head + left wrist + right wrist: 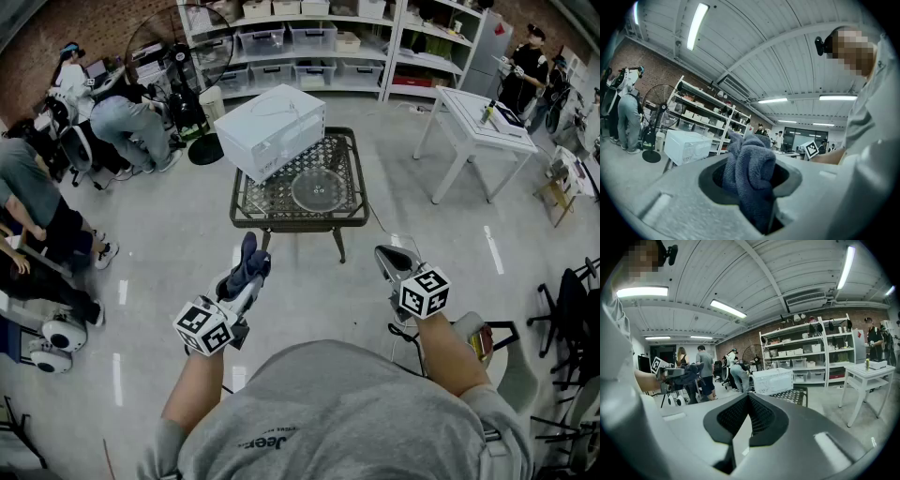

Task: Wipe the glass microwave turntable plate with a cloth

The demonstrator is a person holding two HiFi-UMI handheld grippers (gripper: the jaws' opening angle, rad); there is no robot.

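Tools, head view: left tool [246, 281], right tool [392, 261] close in — glass plate [319, 189] well ahead on tabletop [246, 217], beside microwave [272, 131].
Grip, left gripper view: cloth [752, 173] bunched, soft, clamped in jaws.
Jaws, right gripper view: pressed together, empty.
Handling: glass likely slick, brittle — steady the rim.

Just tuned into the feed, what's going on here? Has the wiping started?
Not yet. The person stands some way off from the mesh-topped table, with both arms held out in front. The left hand-held gripper is shut on a blue-grey cloth, which is bunched between its jaws. The right hand-held gripper is shut and empty. The glass turntable plate lies flat on the table beside the white microwave, and neither gripper is near it.
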